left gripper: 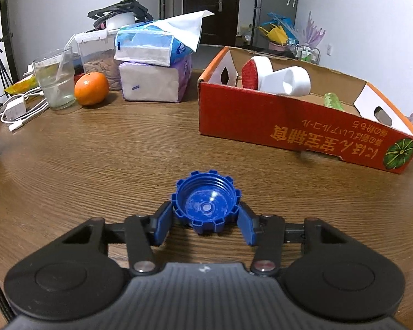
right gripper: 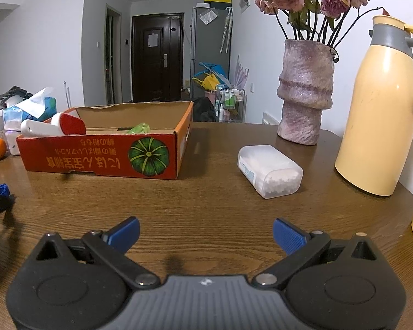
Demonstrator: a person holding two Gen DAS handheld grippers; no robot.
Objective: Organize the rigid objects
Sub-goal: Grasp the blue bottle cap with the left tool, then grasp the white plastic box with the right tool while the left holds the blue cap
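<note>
The left gripper (left gripper: 205, 217) pinches the blue cap (left gripper: 205, 202), so lift straight toward the orange box (left gripper: 303, 126); the right gripper (right gripper: 205, 235) gapes empty.

The left tool (left gripper: 205, 221) fills the lower half of its own view, tilted downward, its two blue pads (left gripper: 162, 227) closed in against the sides of a blue cap (left gripper: 206, 202) at lower centre. In the right wrist view the right tool (right gripper: 206, 233) sits at the bottom of the frame, its blue pads (right gripper: 128, 232) spread wide apart with nothing between them.
</note>
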